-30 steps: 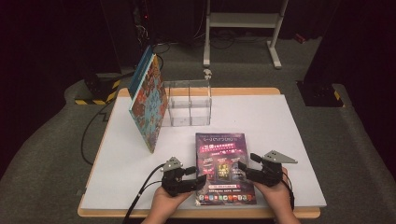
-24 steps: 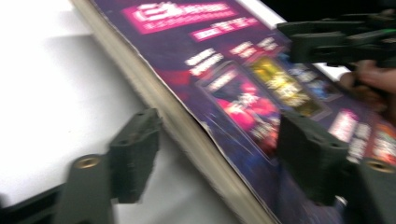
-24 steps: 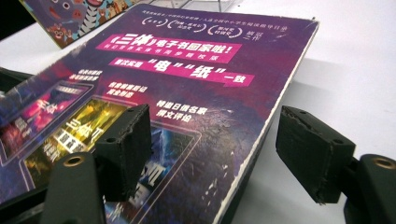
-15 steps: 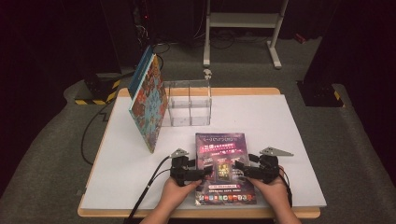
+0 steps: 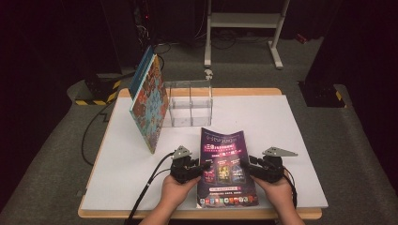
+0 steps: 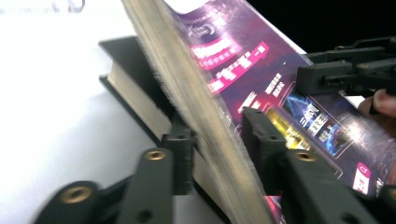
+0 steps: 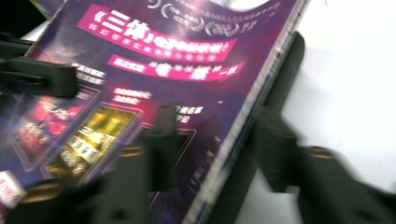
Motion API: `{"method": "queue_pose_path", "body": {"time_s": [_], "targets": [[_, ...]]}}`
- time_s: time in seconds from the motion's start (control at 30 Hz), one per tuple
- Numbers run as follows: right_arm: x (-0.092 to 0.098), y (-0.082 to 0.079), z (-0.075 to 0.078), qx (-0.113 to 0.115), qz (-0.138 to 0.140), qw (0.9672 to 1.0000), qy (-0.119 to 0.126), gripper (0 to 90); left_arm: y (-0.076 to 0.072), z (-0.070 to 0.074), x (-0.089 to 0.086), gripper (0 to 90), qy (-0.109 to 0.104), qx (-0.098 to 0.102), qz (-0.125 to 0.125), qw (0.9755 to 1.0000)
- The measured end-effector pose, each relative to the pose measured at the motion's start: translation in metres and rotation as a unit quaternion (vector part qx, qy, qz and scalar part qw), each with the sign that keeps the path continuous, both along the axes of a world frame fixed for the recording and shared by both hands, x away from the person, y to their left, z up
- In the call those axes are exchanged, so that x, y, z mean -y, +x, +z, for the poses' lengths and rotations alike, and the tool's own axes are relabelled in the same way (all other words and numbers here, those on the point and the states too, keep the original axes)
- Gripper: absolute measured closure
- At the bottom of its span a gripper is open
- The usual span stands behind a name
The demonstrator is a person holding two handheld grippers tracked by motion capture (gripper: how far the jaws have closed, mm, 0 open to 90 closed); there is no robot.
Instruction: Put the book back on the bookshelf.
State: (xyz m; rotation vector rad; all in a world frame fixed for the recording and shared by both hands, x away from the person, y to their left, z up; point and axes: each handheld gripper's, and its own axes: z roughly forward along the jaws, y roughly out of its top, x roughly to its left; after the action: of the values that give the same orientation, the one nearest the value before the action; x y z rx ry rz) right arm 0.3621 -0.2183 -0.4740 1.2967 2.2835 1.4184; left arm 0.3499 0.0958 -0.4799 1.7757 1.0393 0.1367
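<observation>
Magazine before clear box, book leaning left

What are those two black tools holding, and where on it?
Both hold the purple book: the left tool clamps its left long edge, the right tool its right long edge, about midway along. Their jaws have just been closing on it.

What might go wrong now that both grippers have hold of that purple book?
1. The left gripper and right gripper pinch only the side edges of the purple book; their jaws have just been closing on it. It already bows in the middle, so it may sag or slip.
2. The clear box stands just beyond it, with another book leaning there; a careless lift could knock them.
</observation>
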Motion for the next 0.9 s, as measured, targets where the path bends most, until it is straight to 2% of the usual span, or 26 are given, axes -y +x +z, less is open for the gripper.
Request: {"method": "queue_pose_path", "body": {"time_s": [0.07, 0.13, 0.23, 0.43, 0.57, 0.7, 0.8, 0.9], "targets": [[-0.002, -0.003, 0.005, 0.012, 0.007, 0.9999, -0.004, 67.9, -0.003, 0.004, 0.000, 70.5, 0.003, 0.011, 0.000, 0.9999], [-0.005, -0.007, 0.011, 0.028, 0.009, 0.9995, -0.011, 69.9, -0.006, 0.009, -0.003, 71.0, -0.005, 0.021, -0.001, 0.9998], [-0.008, -0.013, 0.021, 0.048, 0.014, 0.9988, -0.002, 71.7, -0.009, 0.016, -0.008, 72.3, -0.003, 0.039, 0.001, 0.9992], [-0.026, -0.016, 0.034, 0.065, 0.025, 0.9976, 0.006, 73.6, -0.014, 0.030, -0.032, 76.2, -0.003, 0.067, 0.016, 0.9976], [-0.048, -0.012, 0.044, 0.067, 0.040, 0.9969, 0.008, 74.3, -0.016, 0.036, -0.053, 77.9, -0.001, 0.088, 0.035, 0.9955], [-0.078, -0.009, 0.054, 0.083, 0.051, 0.9952, 0.003, 75.2, -0.014, 0.039, -0.079, 79.7, 0.003, 0.107, 0.057, 0.9926], [-0.101, -0.005, 0.058, 0.096, 0.055, 0.9938, -0.002, 76.4, -0.011, 0.039, -0.099, 80.8, -0.001, 0.118, 0.074, 0.9903], [-0.122, 0.002, 0.058, 0.105, 0.055, 0.9929, -0.003, 77.4, -0.007, 0.040, -0.112, 81.3, 0.006, 0.130, 0.089, 0.9875]]}}
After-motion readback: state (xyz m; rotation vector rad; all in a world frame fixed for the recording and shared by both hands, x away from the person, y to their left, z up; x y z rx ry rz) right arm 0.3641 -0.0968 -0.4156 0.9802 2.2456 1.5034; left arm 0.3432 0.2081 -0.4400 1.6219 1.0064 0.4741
